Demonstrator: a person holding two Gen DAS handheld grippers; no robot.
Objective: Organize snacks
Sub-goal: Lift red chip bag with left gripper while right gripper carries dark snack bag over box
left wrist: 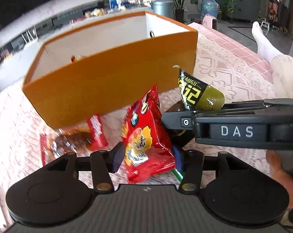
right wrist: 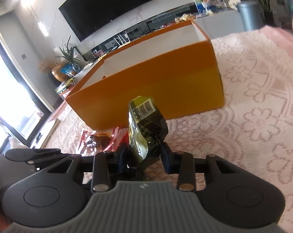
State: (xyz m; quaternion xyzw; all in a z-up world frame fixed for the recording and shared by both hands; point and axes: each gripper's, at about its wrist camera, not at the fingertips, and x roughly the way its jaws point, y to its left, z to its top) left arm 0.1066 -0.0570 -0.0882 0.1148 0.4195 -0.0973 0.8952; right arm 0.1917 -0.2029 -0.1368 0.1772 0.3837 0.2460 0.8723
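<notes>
The right gripper [right wrist: 144,153], clamped on the green packet [right wrist: 144,128], has the orange box [right wrist: 165,85] at twelve o'clock (open top), while the left gripper [left wrist: 148,157] stands apart around the red packet [left wrist: 144,136].

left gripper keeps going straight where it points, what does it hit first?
Probably the red snack packet, already lying between the left gripper pads; beyond it the orange box wall. Depth is unclear.

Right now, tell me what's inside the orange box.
Over the orange box rim, the left wrist view shows white inner walls and one small red-and-tan item peeking up. The near wall covers the floor, so any other contents stay hidden.
</notes>
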